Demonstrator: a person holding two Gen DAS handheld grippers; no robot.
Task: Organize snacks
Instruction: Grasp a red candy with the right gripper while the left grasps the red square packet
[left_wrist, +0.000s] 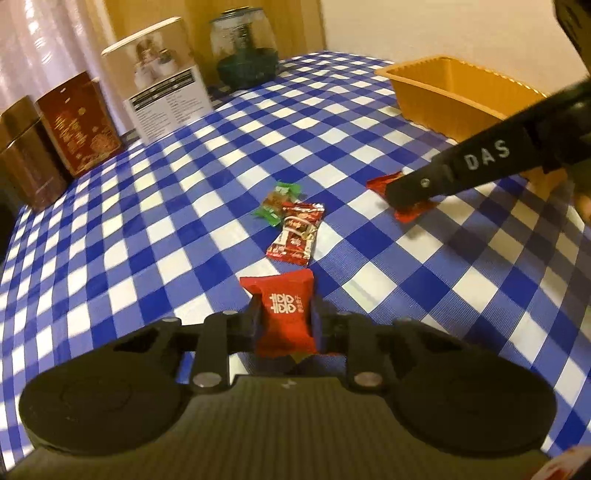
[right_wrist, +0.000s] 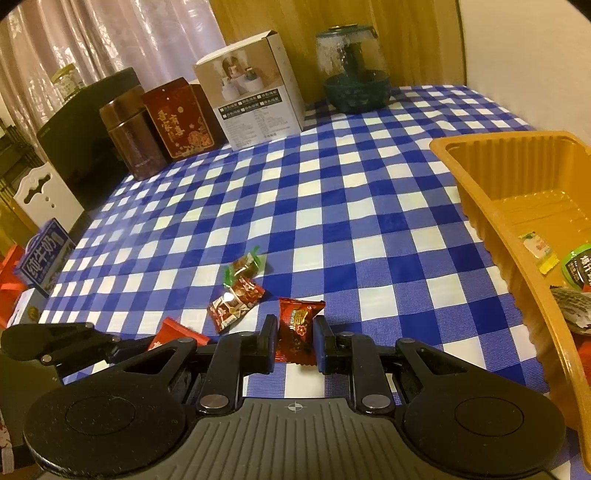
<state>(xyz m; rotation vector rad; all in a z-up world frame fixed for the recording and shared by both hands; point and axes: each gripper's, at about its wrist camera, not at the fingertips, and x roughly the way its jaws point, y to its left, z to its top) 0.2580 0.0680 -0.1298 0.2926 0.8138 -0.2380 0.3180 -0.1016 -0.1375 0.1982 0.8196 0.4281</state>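
My left gripper (left_wrist: 284, 319) is shut on a red snack packet with white characters (left_wrist: 286, 314), held just above the checked tablecloth. My right gripper (right_wrist: 294, 339) has its jaws around a dark red candy packet (right_wrist: 295, 332) that lies on the cloth; the jaws look closed against its sides. In the left wrist view the right gripper (left_wrist: 406, 197) rests on that red packet (left_wrist: 410, 214). A red-and-white packet (left_wrist: 295, 236) and a green-wrapped candy (left_wrist: 279, 201) lie loose mid-table. An orange plastic tray (right_wrist: 476, 206) stands at the right and holds several snacks.
At the table's back stand a brown tin (right_wrist: 131, 138), a red tin (right_wrist: 177, 122), a white carton (right_wrist: 255, 92) and a glass jar (right_wrist: 351, 74). A blue milk carton (right_wrist: 44, 258) is off the left edge. A wall runs behind the tray.
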